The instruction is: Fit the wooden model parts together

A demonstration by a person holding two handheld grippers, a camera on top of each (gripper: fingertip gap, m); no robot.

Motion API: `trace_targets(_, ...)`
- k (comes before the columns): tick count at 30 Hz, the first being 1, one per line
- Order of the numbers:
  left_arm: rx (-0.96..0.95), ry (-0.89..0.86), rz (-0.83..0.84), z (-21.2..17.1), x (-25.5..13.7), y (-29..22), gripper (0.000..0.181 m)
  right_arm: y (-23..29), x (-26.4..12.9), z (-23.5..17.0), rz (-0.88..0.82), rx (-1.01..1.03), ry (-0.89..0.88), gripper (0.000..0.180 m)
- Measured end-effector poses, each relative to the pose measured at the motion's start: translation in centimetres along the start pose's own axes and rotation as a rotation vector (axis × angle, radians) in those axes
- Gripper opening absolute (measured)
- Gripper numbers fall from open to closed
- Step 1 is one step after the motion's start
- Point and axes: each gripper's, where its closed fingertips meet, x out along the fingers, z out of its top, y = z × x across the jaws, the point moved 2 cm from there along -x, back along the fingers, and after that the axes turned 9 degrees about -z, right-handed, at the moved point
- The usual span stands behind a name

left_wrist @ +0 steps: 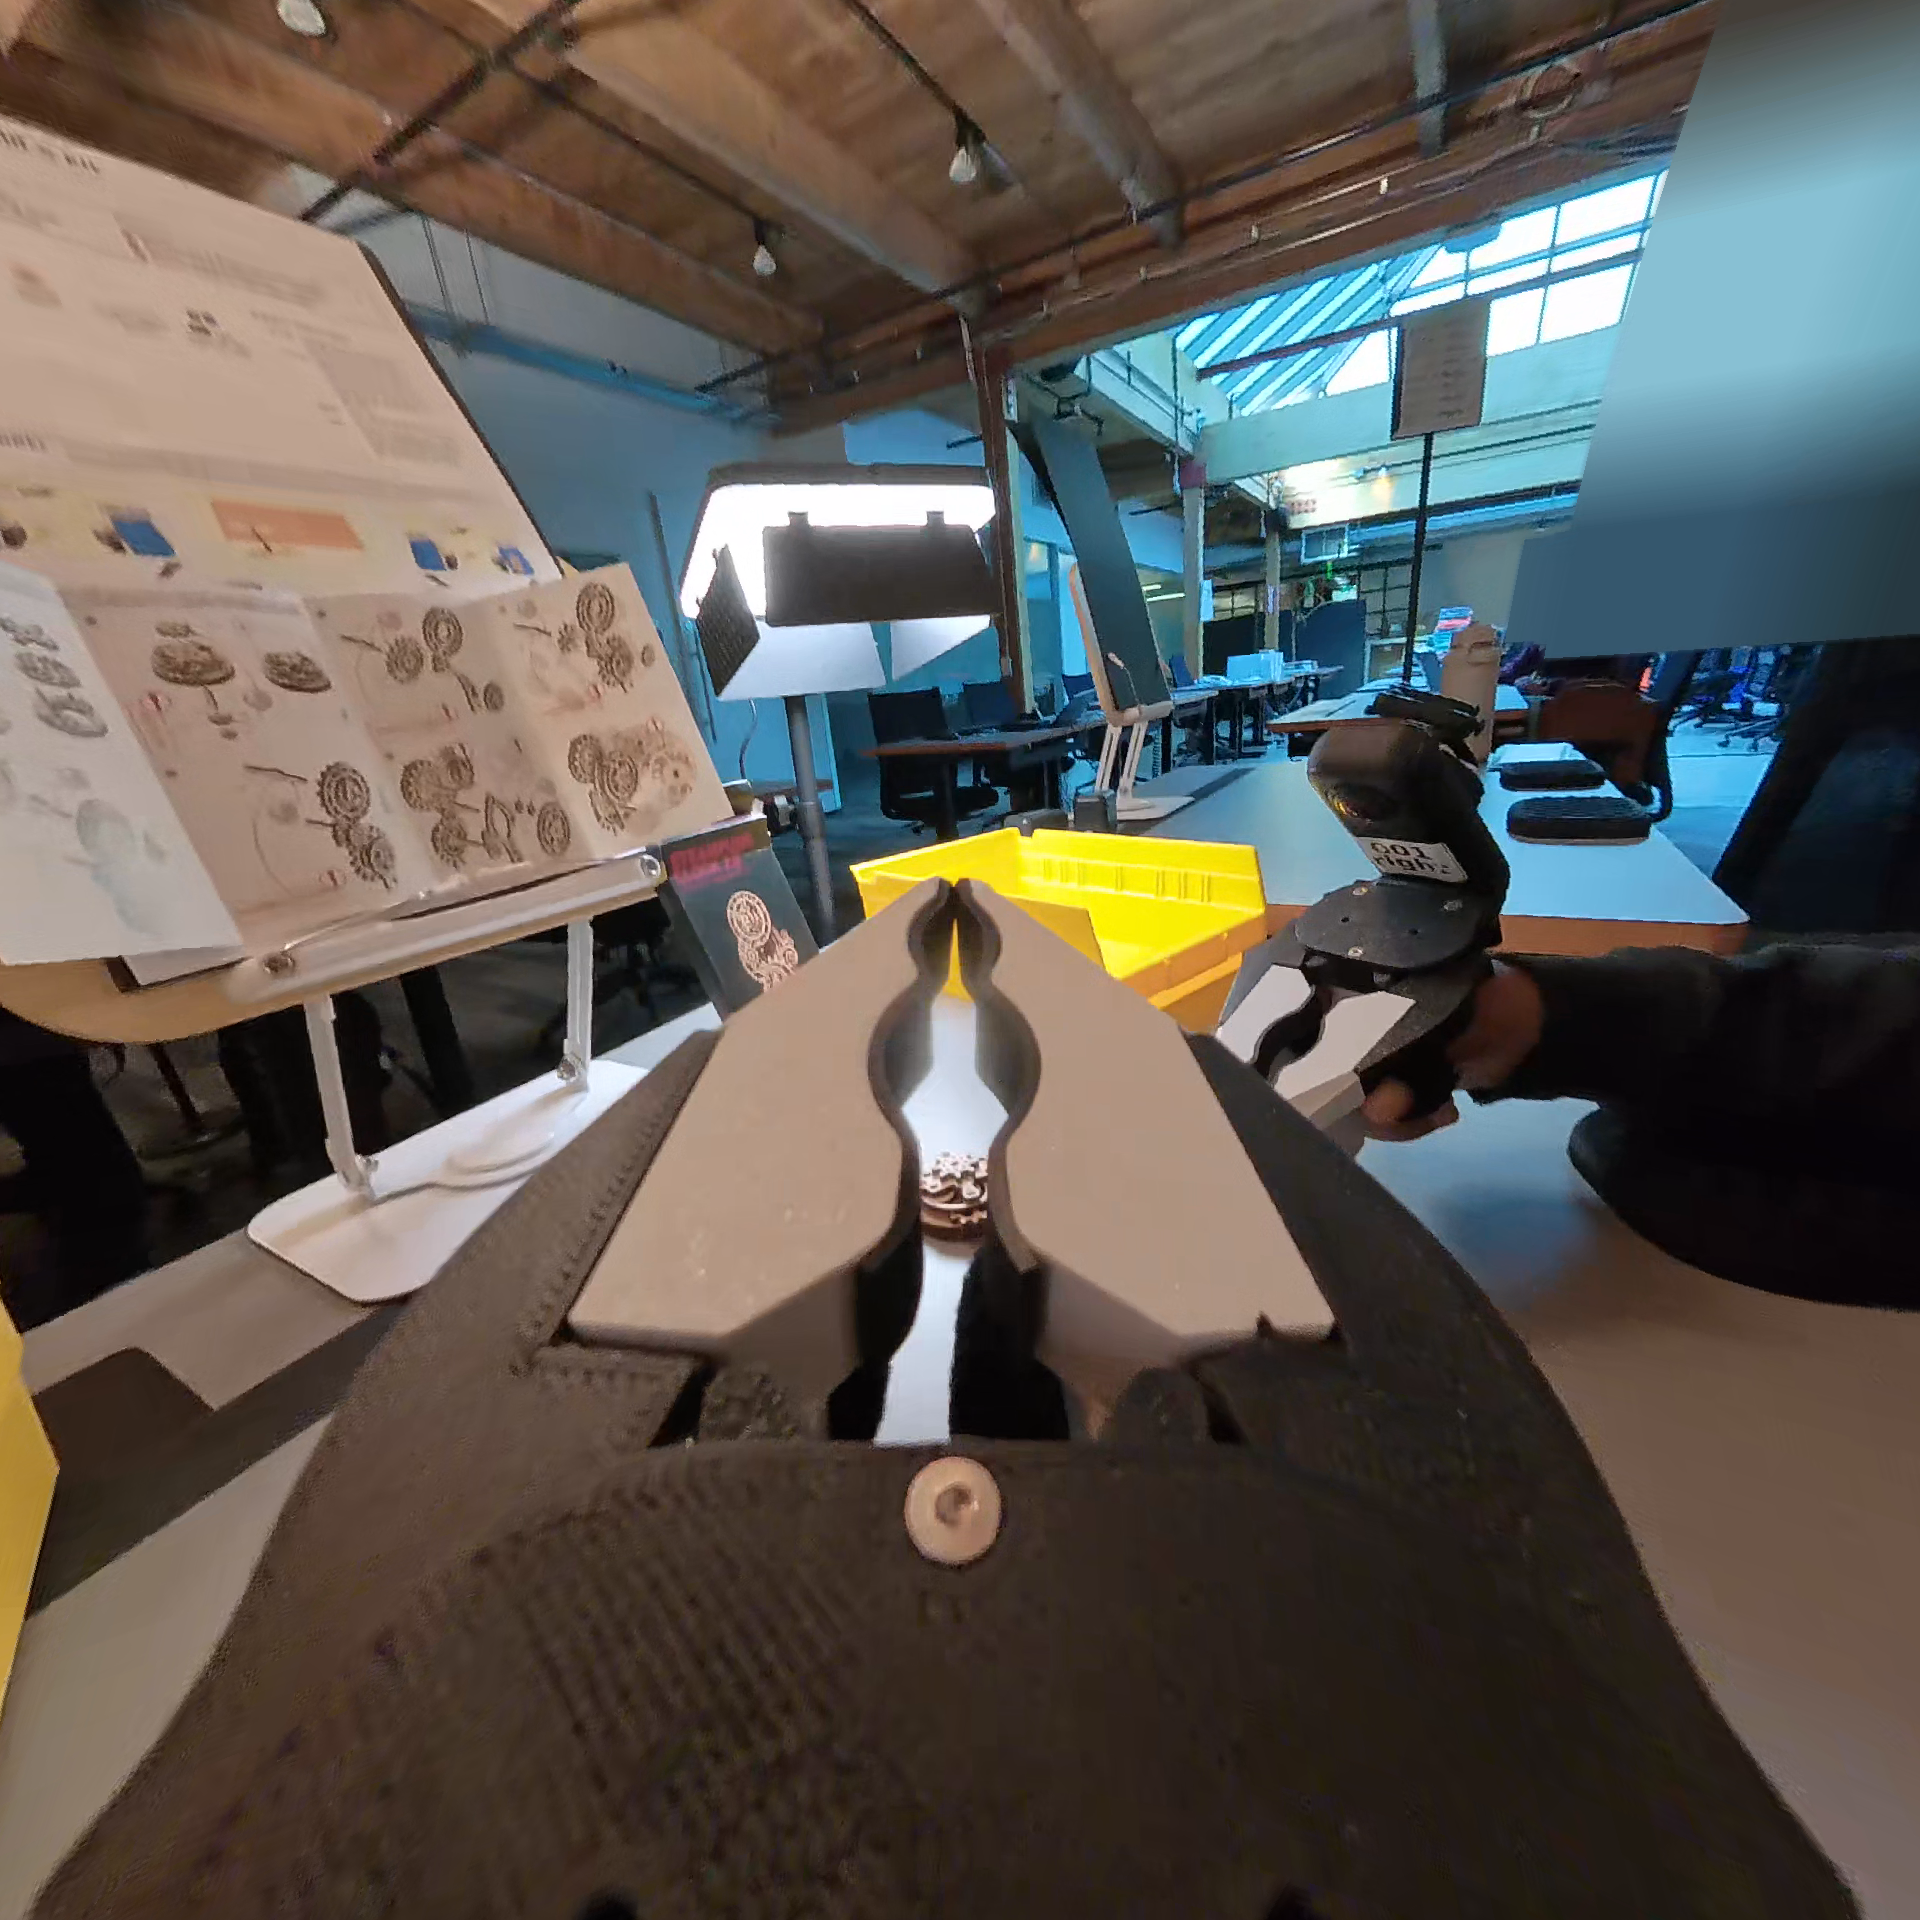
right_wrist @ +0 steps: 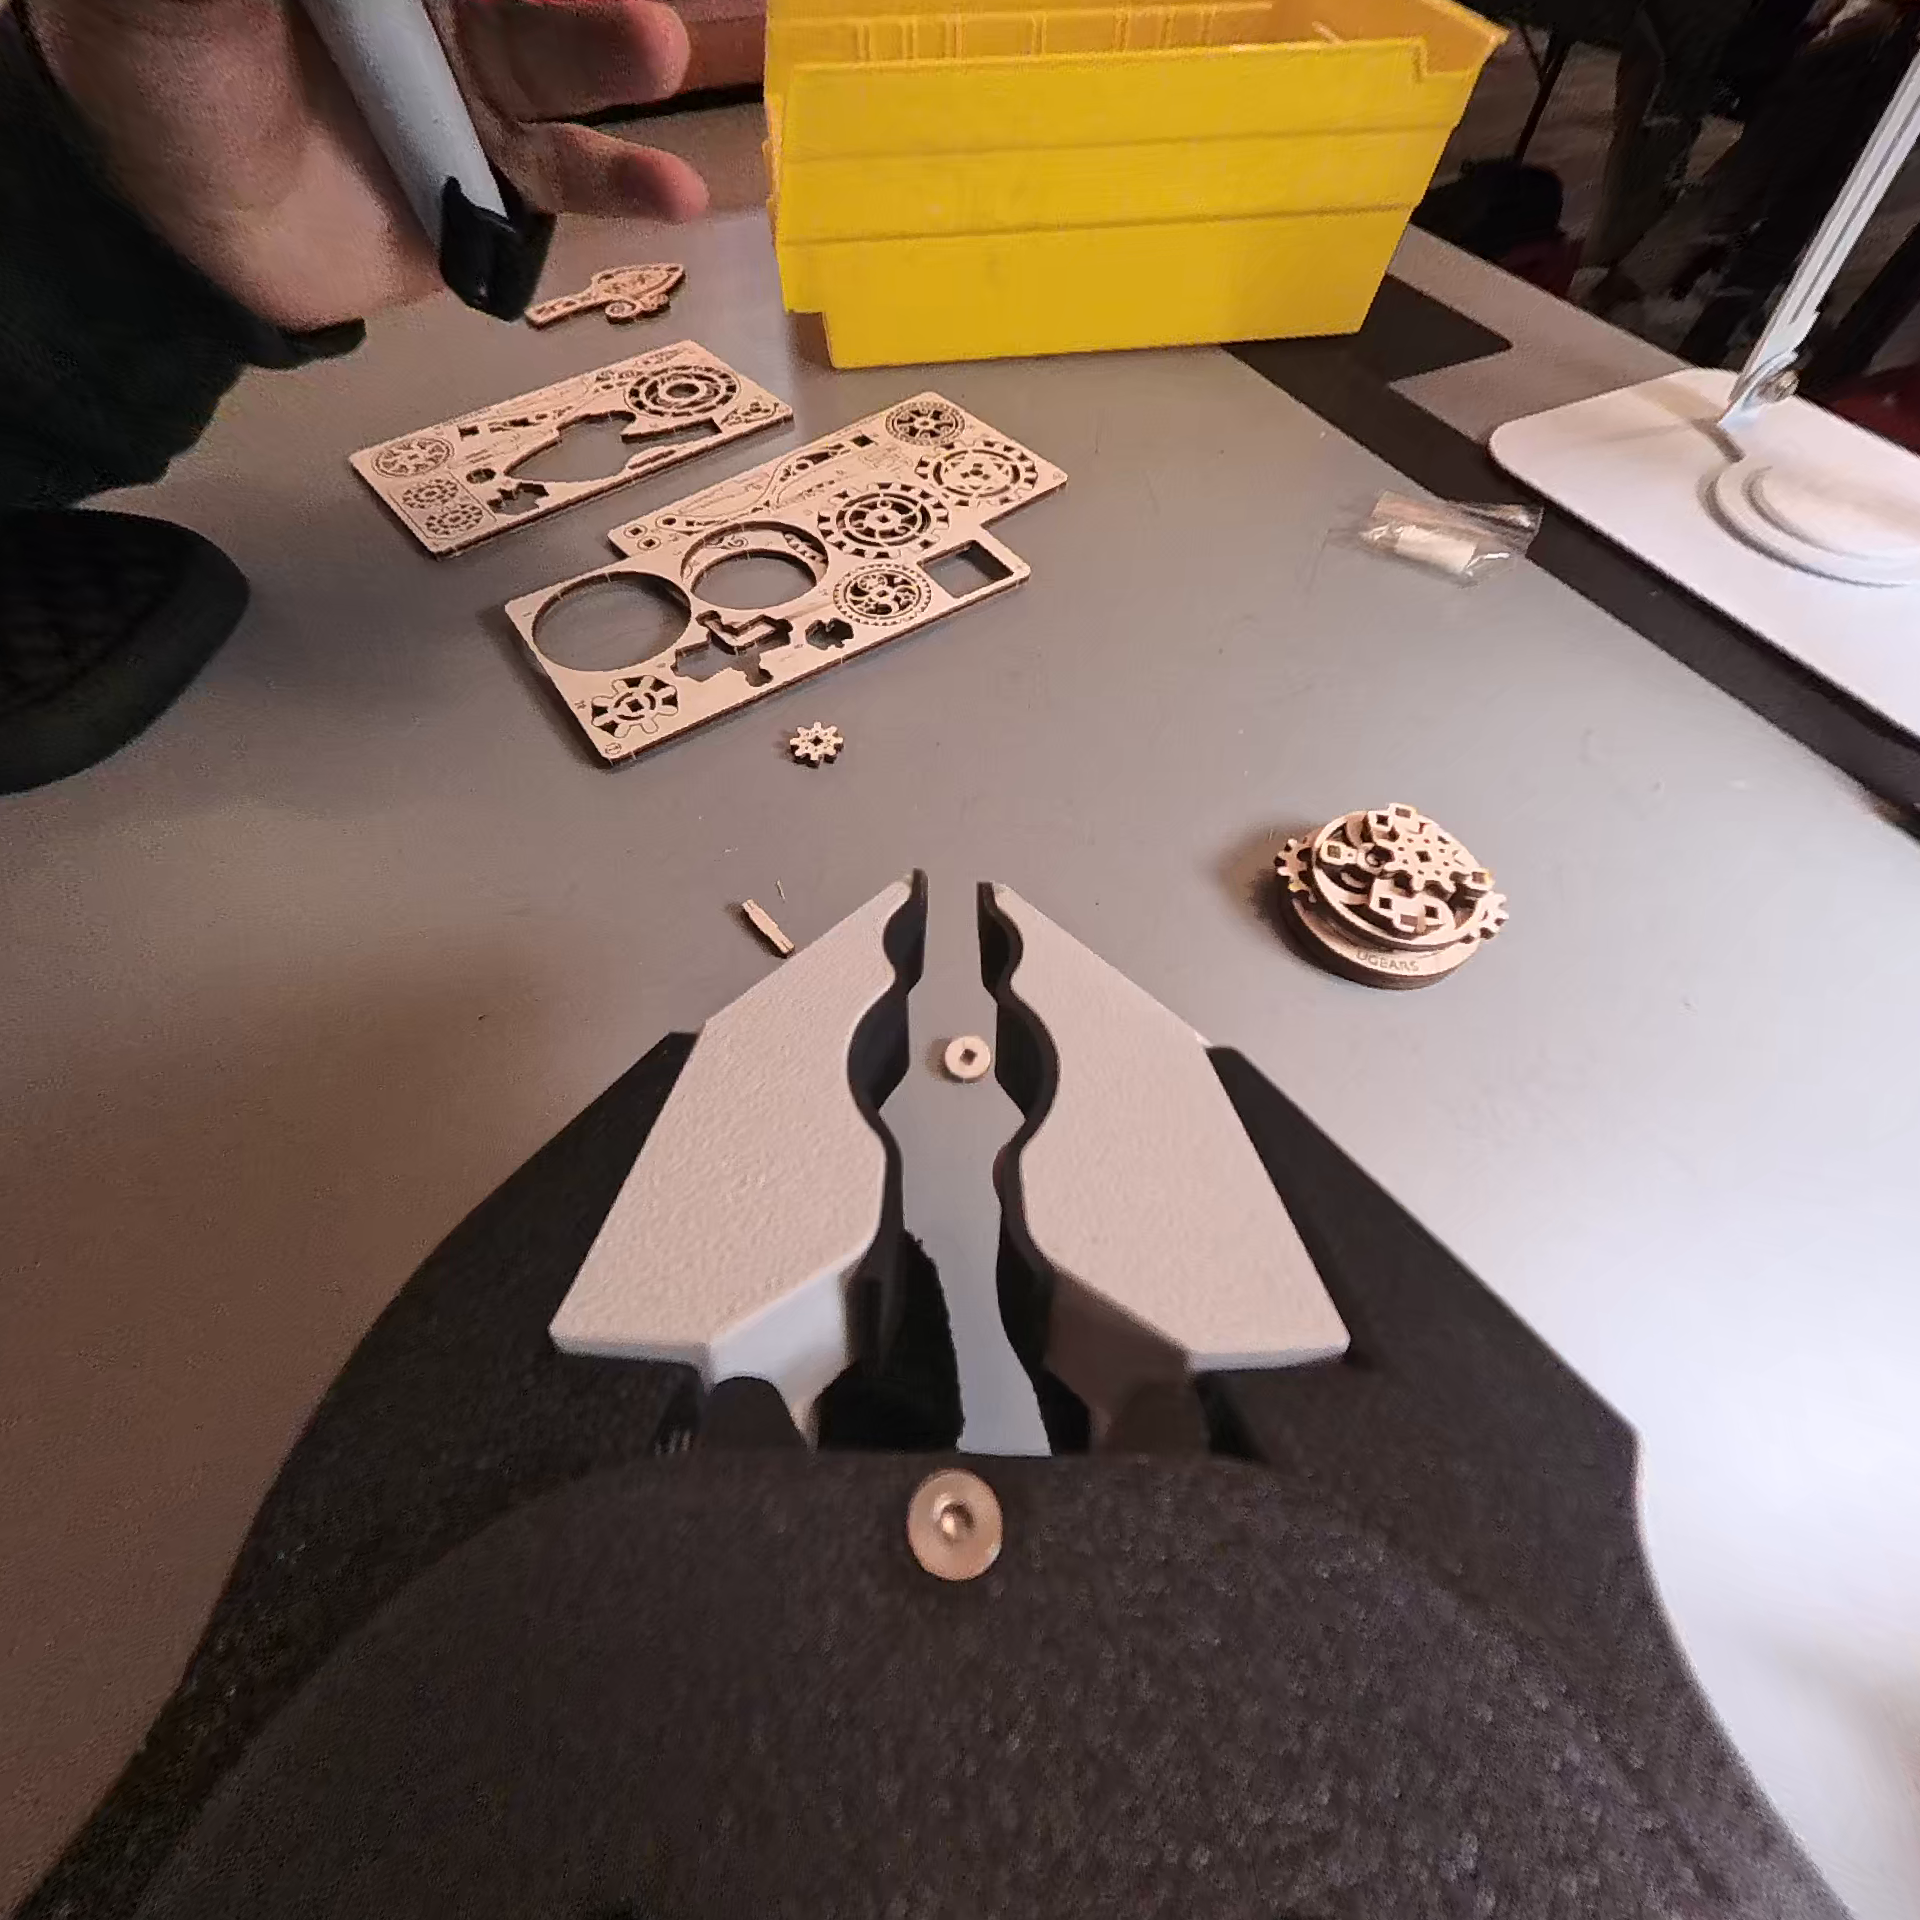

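Observation:
A round wooden gear assembly (right_wrist: 1392, 899) sits on the grey table (right_wrist: 416, 935), to the right of my right gripper (right_wrist: 948, 894). It also shows in the left wrist view (left_wrist: 954, 1195), through the gap low between the fingers. My right gripper's jaws stand slightly apart and grip nothing. A small wooden washer (right_wrist: 966, 1060) lies on the table between its fingers, not pressed. A small gear (right_wrist: 812, 744) and a short peg (right_wrist: 769, 927) lie just ahead. Two wooden part sheets (right_wrist: 790, 582) (right_wrist: 582, 457) lie farther off. My left gripper (left_wrist: 954, 894) is shut, tips touching with nothing between them.
A yellow bin (right_wrist: 1091, 208) stands at the back. A white stand (left_wrist: 436, 1174) holds the instruction booklet (left_wrist: 343, 727) at the left, with a black box (left_wrist: 738, 925) beside it. A small plastic bag (right_wrist: 1444, 530) and a loose wooden piece (right_wrist: 613, 296) lie on the table. Left tips to right tips: about 20 cm. From the right gripper's tips to the short peg (right_wrist: 769, 927) is close to 8 cm.

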Motion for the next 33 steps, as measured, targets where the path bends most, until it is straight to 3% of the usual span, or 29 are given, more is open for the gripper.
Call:
trace_targets(8,-0.136,0.196,0.057,-4.9,1.3,0.9,0.000,-1.2,-0.3,0.3,-0.089,-0.038,-0.071,0.001)
trace_targets(10,-0.165,0.204,0.036,-5.9,1.4,0.8,0.014,-1.7,-0.5,0.4,-0.116,-0.041,-0.090,0.004)
trace_targets(14,-0.151,0.265,-0.006,-7.5,1.9,0.1,0.039,-2.1,-0.4,0.2,-0.124,-0.012,-0.073,0.029)
trace_targets(18,-0.143,0.345,-0.048,-9.0,2.3,-1.2,0.027,-2.3,-0.2,-0.2,-0.139,-0.054,-0.062,0.028)
trace_targets(20,-0.211,0.368,-0.055,-9.8,2.0,-1.3,0.008,-2.3,-0.1,-0.7,-0.134,-0.080,-0.028,0.024)
trace_targets(22,-0.287,0.423,-0.074,-11.0,1.5,-1.2,0.006,-2.0,-0.1,-1.6,-0.109,-0.118,0.033,0.015)
trace_targets(26,-0.269,0.601,-0.082,-13.8,0.5,-1.2,0.016,-0.9,-0.5,-3.8,0.005,-0.130,0.202,0.008)
trace_targets(30,-0.285,0.751,-0.142,-15.9,0.2,-2.1,0.036,0.1,0.2,-4.5,0.086,-0.092,0.299,0.016)
trace_targets(33,-0.319,0.821,-0.195,-17.0,0.1,-2.8,0.036,0.1,0.9,-4.9,0.110,-0.104,0.386,0.020)
